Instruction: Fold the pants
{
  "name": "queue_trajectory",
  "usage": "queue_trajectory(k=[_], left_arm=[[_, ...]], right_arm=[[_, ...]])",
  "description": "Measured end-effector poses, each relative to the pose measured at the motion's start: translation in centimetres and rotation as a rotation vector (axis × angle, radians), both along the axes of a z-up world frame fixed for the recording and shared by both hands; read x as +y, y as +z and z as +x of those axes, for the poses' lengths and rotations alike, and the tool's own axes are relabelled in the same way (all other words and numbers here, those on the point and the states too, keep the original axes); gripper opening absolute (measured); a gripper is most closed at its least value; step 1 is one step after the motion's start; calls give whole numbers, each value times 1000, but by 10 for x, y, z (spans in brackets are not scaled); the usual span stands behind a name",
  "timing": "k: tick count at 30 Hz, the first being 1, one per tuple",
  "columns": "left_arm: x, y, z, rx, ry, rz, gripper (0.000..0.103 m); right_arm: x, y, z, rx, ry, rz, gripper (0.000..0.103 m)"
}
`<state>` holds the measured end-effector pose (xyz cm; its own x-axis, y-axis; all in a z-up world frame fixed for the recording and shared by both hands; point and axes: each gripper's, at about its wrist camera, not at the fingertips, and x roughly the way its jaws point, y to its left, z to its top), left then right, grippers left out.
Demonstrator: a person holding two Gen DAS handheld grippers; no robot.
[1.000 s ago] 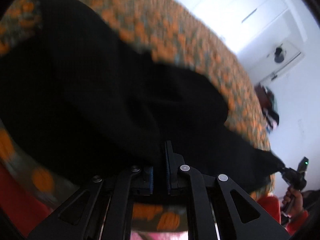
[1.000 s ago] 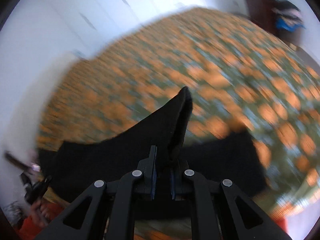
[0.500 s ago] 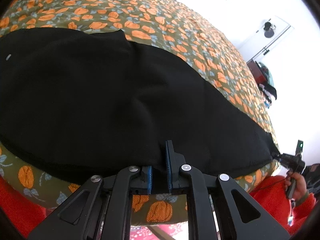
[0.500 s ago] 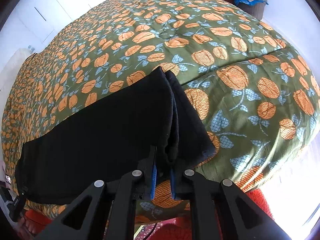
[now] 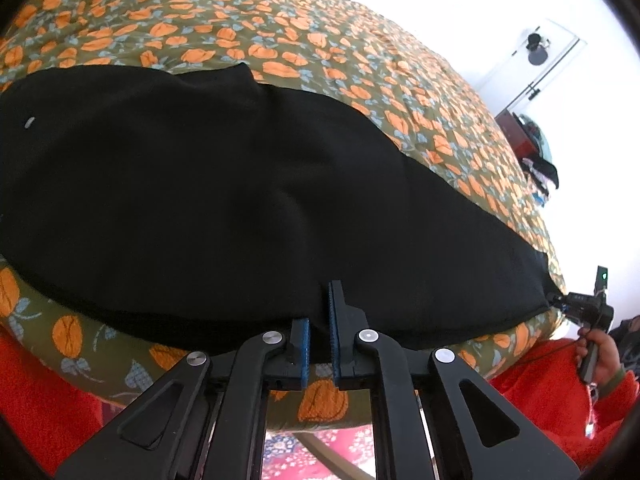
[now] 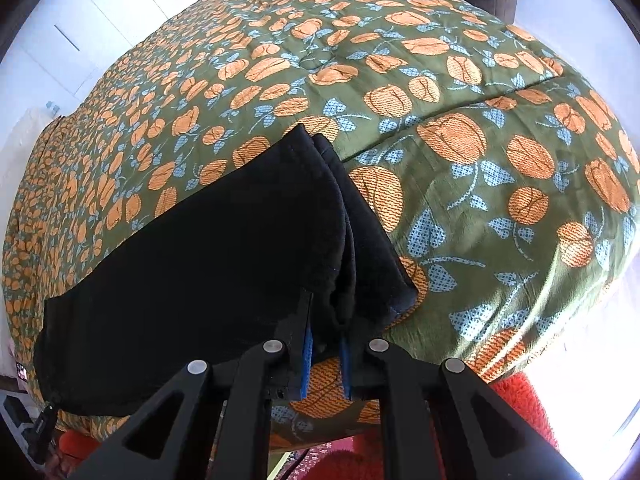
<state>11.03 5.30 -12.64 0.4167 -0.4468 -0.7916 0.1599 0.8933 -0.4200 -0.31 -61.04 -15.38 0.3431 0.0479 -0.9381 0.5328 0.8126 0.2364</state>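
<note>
Black pants [image 5: 224,184] lie flat along the near edge of a bed with an orange-and-green floral cover [image 5: 320,52]. My left gripper [image 5: 319,320] is shut on the pants' near edge at the waist end. My right gripper [image 6: 326,332] is shut on the stacked leg cuffs [image 6: 352,240] at the other end, both legs laid one on the other. In the left wrist view the right gripper [image 5: 580,308] shows at the far right end of the pants. The pants [image 6: 192,268] stretch leftward in the right wrist view.
The bed cover [image 6: 480,160] extends far beyond the pants. White wardrobe doors [image 6: 100,12] stand behind the bed. A dark stand with piled clothes [image 5: 536,160] is at the bed's far corner. The person's red sleeve [image 5: 540,392] is close to the bed edge.
The pants have come down from being held in the air and now lie flat on the bed. Both grippers lowered to the bed's near edge, still shut on the cloth.
</note>
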Motion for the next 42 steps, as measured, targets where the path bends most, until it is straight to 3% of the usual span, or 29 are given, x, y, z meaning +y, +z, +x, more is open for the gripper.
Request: queue_trajectory(k=[6,11,21,23,25,27,29,32,35,40,42], left_arm=[[-2,4,-7,-3,-10,23,4],[-9,-17,-1,76,-31,82,4],[-12,-13,-2,62,-44,109,8],[-11,-10,-3,62,-38,108,13],[-10,-6,-5,48,-32,134,33],[-9,-3,-8,31,-28,148,43],[-6,3,-11,20,-27,149,43],[-1,13,-20,18,-10,148,45],[1,21,-31,1,23,171,54],[19,48,-50,-86,126,200,56],[28,63,-53,-157,189,217,63]], right_arm=[[1,1,-3,-1,-1,-12,11],[3,1,-4,6,8,-27,11],[0,3,-10,-8,-3,-35,13],[1,6,-9,-19,4,-50,22],[3,10,-11,-35,8,-55,39],[5,15,-13,-72,20,-52,57],[8,22,-16,-77,9,-106,75],[8,36,-27,-153,-12,-138,77],[6,55,-44,-265,-65,-184,77],[0,77,-65,-391,-159,-230,78],[-3,79,-68,-411,-189,-228,78]])
